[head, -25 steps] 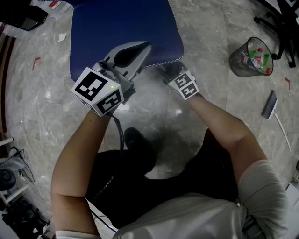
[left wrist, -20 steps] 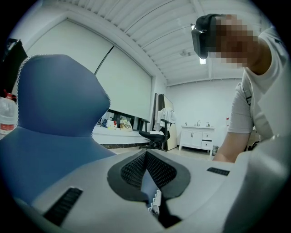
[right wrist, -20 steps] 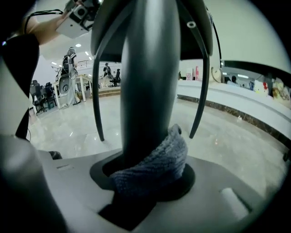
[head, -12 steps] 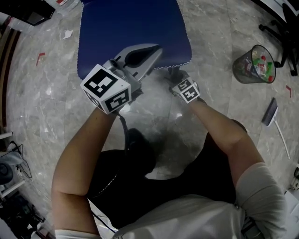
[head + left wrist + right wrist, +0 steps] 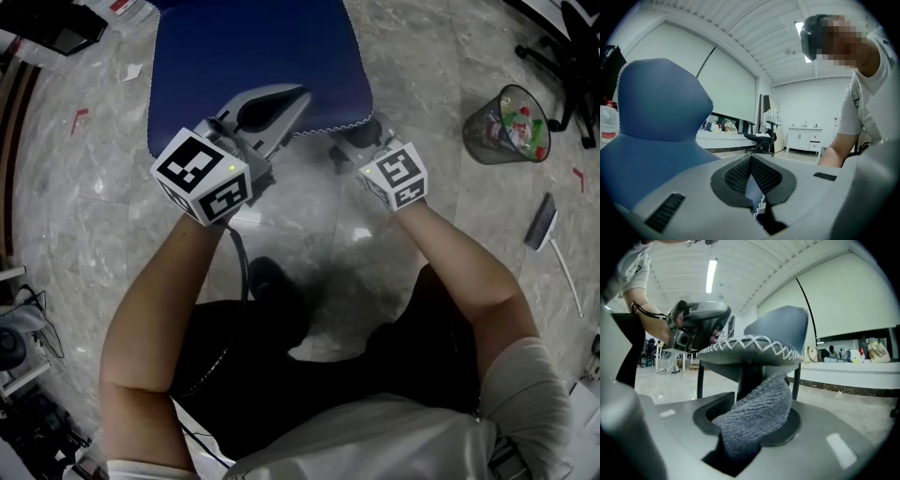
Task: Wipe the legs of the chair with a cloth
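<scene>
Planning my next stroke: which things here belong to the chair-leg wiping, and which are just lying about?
Job: grey cloth, in the right gripper; chair leg; blue seat cover, pinched by the left gripper.
Lying about: waste bin; long-handled tool; paper scrap on floor.

place: office | signs: swivel chair (image 5: 761, 139), mesh wastebasket (image 5: 506, 124), roller blinds (image 5: 726, 93), polished stone floor (image 5: 75, 216)

I count two tools from here, the left tool (image 5: 296, 95) and the right tool (image 5: 354, 141), and one grey cloth (image 5: 757, 416). There is one blue chair (image 5: 253, 56), and I can make out three of its legs (image 5: 700, 378). Off to the side I count one mesh bin (image 5: 511, 127) on the floor (image 5: 75, 206) and one black office chair (image 5: 761, 138).
</scene>
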Demonstrator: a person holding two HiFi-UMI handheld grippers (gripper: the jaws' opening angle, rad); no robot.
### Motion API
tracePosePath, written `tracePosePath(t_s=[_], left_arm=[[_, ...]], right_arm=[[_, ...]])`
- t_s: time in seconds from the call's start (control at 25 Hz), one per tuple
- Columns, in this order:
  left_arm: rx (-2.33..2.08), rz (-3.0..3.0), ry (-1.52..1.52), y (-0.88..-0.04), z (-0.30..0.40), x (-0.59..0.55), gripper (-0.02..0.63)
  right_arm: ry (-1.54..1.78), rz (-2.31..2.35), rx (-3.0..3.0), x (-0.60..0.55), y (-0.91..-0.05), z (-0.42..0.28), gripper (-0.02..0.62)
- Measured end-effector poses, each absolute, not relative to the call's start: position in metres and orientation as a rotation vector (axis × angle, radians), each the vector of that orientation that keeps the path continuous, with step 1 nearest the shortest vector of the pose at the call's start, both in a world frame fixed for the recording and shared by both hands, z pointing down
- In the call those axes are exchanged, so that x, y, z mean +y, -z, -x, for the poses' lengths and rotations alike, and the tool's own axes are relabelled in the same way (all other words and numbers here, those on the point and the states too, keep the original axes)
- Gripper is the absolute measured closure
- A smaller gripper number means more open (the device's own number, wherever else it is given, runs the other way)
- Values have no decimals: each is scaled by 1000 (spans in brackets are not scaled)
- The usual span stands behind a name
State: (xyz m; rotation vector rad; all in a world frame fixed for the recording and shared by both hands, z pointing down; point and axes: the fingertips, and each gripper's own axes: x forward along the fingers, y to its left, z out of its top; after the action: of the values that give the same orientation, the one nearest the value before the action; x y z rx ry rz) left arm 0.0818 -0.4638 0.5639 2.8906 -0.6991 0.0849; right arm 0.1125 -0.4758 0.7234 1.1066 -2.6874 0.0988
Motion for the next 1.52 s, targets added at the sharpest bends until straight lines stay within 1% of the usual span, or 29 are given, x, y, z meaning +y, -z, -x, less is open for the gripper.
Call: tracePosePath(t_s=[0.08,0.16,0.56,0.72,0.84,1.2,1.4,1.44,1.52], left_arm=[[-697,-2891,-85,-564,-82,-464,601],[-702,-2889,-91,-564,-81,-464,601],[-670,-2879,-70,-563,-80,-464,601],[-654,-2871,-55,-563,-80,-465,601],[-654,-2873,-61,-564,-80,-464,600],[-684,-2896,-95,-565,-82,-463,601],[-696,-2910,-100,-564,-82,-461,601],[-696,-2910,-93,-563,-82,-461,601],[-702,-2909,-84,-562,-81,-461,600]], right_arm=[[-75,-1110,-2687,-477,-724,-112,437],[-90,-1075,-2662,-476,-743,-107,437],[-407,-838,-2320,-448,-925,-106,436],[-524,-794,-2261,-438,-954,-111,431],[-532,-831,-2290,-442,-940,-111,424],[-259,-1011,-2586,-463,-785,-114,431],[-207,-1052,-2661,-454,-735,-126,431],[-199,-1058,-2668,-452,-729,-129,433],[-172,-1063,-2680,-449,-718,-135,467]])
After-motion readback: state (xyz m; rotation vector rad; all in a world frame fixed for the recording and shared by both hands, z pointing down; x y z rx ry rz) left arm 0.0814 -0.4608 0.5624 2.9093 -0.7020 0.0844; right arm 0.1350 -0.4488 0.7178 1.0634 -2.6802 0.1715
